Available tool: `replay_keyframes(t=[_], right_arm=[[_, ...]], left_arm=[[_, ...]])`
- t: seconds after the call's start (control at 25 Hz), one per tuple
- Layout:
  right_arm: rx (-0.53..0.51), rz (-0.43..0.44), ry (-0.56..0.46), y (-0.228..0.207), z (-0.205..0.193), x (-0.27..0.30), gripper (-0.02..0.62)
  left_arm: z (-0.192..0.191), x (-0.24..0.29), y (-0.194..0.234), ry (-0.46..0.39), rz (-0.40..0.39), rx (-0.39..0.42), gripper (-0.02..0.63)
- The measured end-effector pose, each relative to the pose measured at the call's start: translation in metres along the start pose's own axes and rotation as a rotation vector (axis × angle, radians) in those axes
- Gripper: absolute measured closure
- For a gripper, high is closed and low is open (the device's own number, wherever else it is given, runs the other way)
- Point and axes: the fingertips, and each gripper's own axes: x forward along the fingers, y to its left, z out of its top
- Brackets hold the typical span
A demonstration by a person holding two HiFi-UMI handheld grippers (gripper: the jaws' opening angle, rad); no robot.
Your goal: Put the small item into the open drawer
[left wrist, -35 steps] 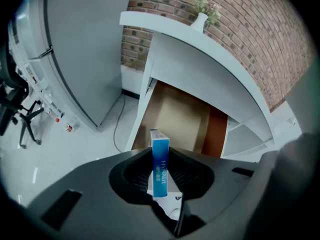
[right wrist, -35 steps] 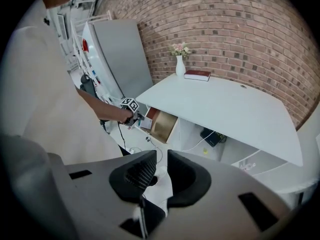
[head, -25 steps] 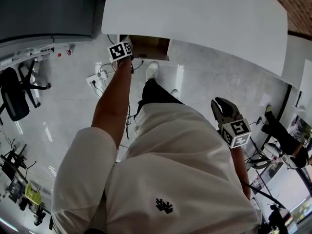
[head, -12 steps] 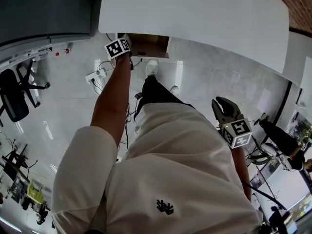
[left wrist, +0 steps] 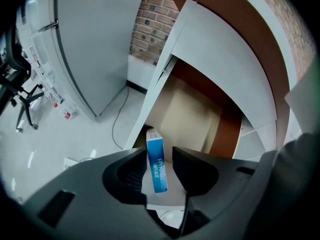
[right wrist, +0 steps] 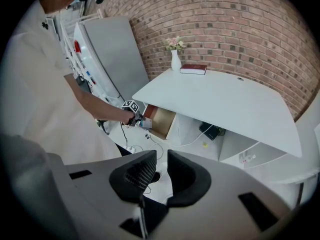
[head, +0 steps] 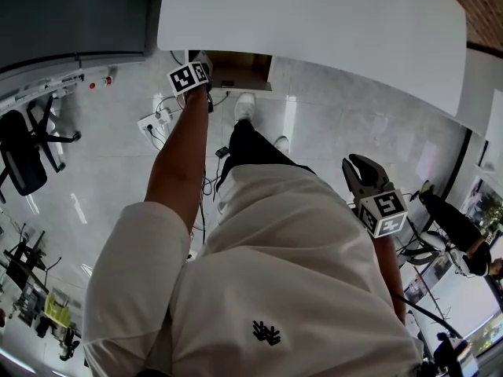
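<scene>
Small blue-and-white box (left wrist: 156, 166) stands upright in the lower middle of the left gripper view, between the two dark jaws of the left gripper (left wrist: 159, 150). Those jaws have just been opening. The box's left edge lies against or just beside the left jaw, and a clear gap shows between its right side and the right jaw, so the pads no longer press on it. Behind and above the box is the open drawer (left wrist: 190, 116), with its bare tan bottom and brown side wall. Whether the box's lower end rests on anything cannot be told.

In the head view the person's left arm reaches to the upper middle of the frame, where the drawer juts out from under the white surface (head: 314, 30), above the pale floor (head: 118, 171).

At the lower right of that view is the right gripper (right wrist: 161, 156), well apart from the drawer. Its own view shows its jaws a little apart with nothing between them. A white vase (right wrist: 175, 60) and a dark book (right wrist: 193, 69) stand on the surface, before a brick wall (right wrist: 240, 29).
</scene>
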Motion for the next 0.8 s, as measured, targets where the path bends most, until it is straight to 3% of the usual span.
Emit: replay_keyframes(t=[0.36,0.8], right_arm=[[-0.017,0.027,-0.026,0.002,-0.008,-0.004,0.505],[-0.048,0.068,-0.092,-0.007,-0.032,-0.030,0.505]], left_arm=[[-0.004,-0.020,-0.008,-0.031,-0.011,0.012,0.407],[-0.037,-0.065,-0.035,-0.087,-0.021,0.036,0.397]])
